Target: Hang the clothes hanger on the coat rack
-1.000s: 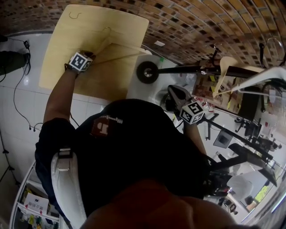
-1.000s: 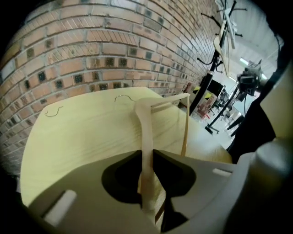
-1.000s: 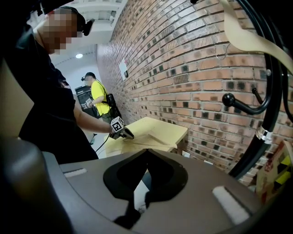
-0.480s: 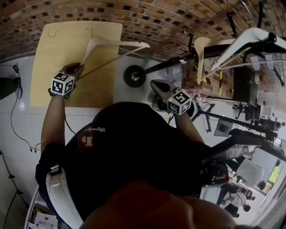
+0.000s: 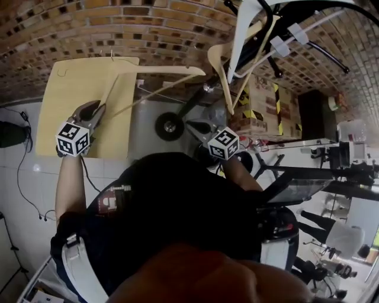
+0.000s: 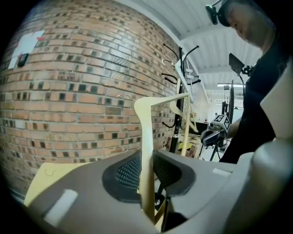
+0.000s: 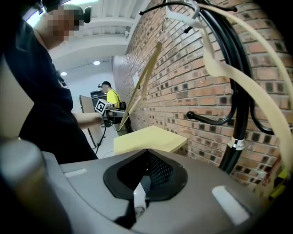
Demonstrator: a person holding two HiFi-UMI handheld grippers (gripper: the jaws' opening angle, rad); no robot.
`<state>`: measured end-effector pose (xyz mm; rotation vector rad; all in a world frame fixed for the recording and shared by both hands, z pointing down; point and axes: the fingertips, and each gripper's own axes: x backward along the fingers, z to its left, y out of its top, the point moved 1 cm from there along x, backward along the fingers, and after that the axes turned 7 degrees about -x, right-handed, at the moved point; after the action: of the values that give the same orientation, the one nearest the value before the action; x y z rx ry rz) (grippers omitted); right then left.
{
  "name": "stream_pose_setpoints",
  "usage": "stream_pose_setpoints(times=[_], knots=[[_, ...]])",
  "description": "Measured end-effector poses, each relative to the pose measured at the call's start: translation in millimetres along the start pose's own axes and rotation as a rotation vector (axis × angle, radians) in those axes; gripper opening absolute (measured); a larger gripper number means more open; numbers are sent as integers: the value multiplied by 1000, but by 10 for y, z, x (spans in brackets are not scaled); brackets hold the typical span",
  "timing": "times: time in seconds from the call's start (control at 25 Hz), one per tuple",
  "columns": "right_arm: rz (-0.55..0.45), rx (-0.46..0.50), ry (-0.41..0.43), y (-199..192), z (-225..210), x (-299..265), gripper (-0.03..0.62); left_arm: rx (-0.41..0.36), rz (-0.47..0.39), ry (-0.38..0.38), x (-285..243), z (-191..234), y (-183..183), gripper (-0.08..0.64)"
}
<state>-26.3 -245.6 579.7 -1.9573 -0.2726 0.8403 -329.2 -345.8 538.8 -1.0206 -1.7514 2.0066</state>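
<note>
Currently the left gripper (image 5: pixel 98 108) is sitting at centre left of the head view, its jaws pinching narrow on the lower end of one arm of the wooden hanger (image 5: pixel 157 71). In the left gripper view the pale wooden arm (image 6: pixel 146 137) is running straight up between the two mesh pads, both pressing on it. From the grip the hanger is reaching toward the upper middle of the head view, well above the yellowish table (image 5: pixel 56 112) at upper left, with the brick wall (image 5: pixel 118 23) behind it; the hook end is too thin to make out clearly. The coat rack (image 5: pixel 296 12), black with curved pegs, is occupying the upper right, and a white hanger (image 5: pixel 246 26) and a second wooden hanger (image 5: pixel 222 71) are already hanging on it. The held hanger's far tip is lying near that second hanger but not touching the rack. The right gripper (image 5: pixel 198 127) is sitting at frame centre, below the rack, in front of a cardboard box (image 5: pixel 260 109) with yellow-black tape. In its own view the right gripper's jaws are standing together with nothing between them, and the rack's black pole (image 7: pixel 238 119) is rising at right.
</note>
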Motion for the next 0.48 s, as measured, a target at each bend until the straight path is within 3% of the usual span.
stream_pose_setpoints(times=[0.48], knots=[[-54, 61, 60, -362, -390, 1363, 14, -144, -159, 25, -174, -1897, 1418, 78]])
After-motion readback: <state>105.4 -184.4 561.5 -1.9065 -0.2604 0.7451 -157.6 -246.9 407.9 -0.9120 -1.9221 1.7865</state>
